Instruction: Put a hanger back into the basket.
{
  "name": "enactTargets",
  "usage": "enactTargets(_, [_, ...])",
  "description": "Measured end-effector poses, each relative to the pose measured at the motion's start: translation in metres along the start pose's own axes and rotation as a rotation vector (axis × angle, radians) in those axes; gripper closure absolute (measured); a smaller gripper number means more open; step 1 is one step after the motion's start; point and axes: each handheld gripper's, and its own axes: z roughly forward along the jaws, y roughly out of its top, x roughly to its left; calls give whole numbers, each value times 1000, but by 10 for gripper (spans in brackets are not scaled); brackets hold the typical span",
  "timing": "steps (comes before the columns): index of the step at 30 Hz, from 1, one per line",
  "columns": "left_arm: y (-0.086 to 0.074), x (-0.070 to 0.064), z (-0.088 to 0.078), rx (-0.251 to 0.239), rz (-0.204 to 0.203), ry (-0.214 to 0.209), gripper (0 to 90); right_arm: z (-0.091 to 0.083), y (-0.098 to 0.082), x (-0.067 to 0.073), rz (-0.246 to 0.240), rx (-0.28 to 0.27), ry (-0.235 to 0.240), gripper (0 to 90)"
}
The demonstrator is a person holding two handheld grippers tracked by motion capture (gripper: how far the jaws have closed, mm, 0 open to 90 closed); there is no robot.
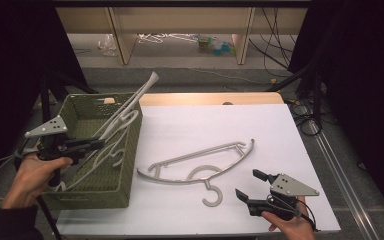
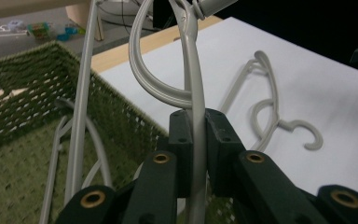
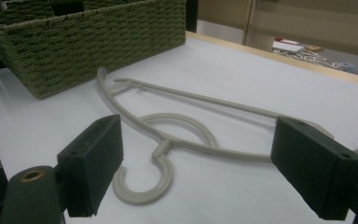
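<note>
Grey hangers are numbering three: one (image 2: 193,84) clamped in the left claw (image 2: 196,135) over one green basket (image 1: 125,170), another hanger (image 2: 81,116) leaning inside it, a third hanger (image 1: 200,165) lying on the white tabletop (image 1: 220,125) before the wide right claw (image 1: 250,186); shelving is standing behind.

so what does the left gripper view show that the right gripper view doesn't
Left gripper view alone: the left gripper shut on a grey hanger, its jaws pressed against the hanger's thin bar, and the inside of the green basket, where that hanger's lower part sits.

Right gripper view alone: the right gripper with jaws wide apart and nothing between them, and the basket's outer woven wall.

Both: the second hanger lying flat on the white table, hook towards the camera, and the basket itself.
</note>
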Motion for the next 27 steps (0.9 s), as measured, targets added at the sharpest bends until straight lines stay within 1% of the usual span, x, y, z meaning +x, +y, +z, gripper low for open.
enactTargets(1, [-2,2,-2,2,-7,8,814,0,0,0,0,0,0,178])
enactTargets(2, [-6,7,-6,0,-21,20,814,1,-1,0,3,-8,10,178])
enactTargets(3, [-6,7,-6,0,-21,20,814,1,-1,0,3,-8,10,178])
enactTargets(4, [-7,11,-9,-4,-24,23,814,1,-1,0,3,-11,10,178])
enactTargets(5, [-9,14,-12,-9,-29,22,814,-1,0,0,-5,5,-5,178])
enactTargets(6, [-10,16,-15,-14,-41,24,814,0,0,0,0,0,1,178])
enactTargets(8, [-13,20,-21,-13,-42,30,813,0,0,0,-1,4,5,178])
enactTargets(9, [-14,22,-22,-12,-46,36,813,0,0,0,3,-5,6,178])
enactTargets(10, [-15,24,-24,-10,-51,40,813,0,0,0,3,-5,6,178])
enactTargets(11, [-19,28,-26,-7,-57,54,813,0,0,0,0,0,1,177])
enactTargets(14, [-23,31,-27,-2,-55,59,813,-1,0,0,-4,5,0,178])
enactTargets(15, [-24,32,-28,3,-56,60,813,0,0,0,4,-6,6,178])
enactTargets(16, [-27,34,-28,17,-53,72,813,0,0,0,3,-6,6,178])
enactTargets(18, [-27,34,-29,22,-49,75,813,0,0,0,3,-4,6,178])
enactTargets(19, [-27,34,-29,26,-44,72,813,0,0,0,-2,-3,-2,178])
enactTargets(21, [-28,34,-30,28,-42,57,813,0,0,0,-1,-3,-1,178])
enactTargets(22, [-29,35,-31,30,-47,59,813,1,0,0,1,-16,8,178])
enactTargets(24, [-30,36,-33,30,-48,59,813,1,0,0,0,-19,13,178])
enactTargets(25, [-32,39,-35,34,-53,63,813,-3,1,-1,-7,20,-3,178])
enactTargets(26, [-34,41,-35,29,-53,62,813,0,0,0,1,-9,9,178])
enactTargets(27, [-34,41,-35,29,-53,62,813,0,0,0,1,-5,4,178])
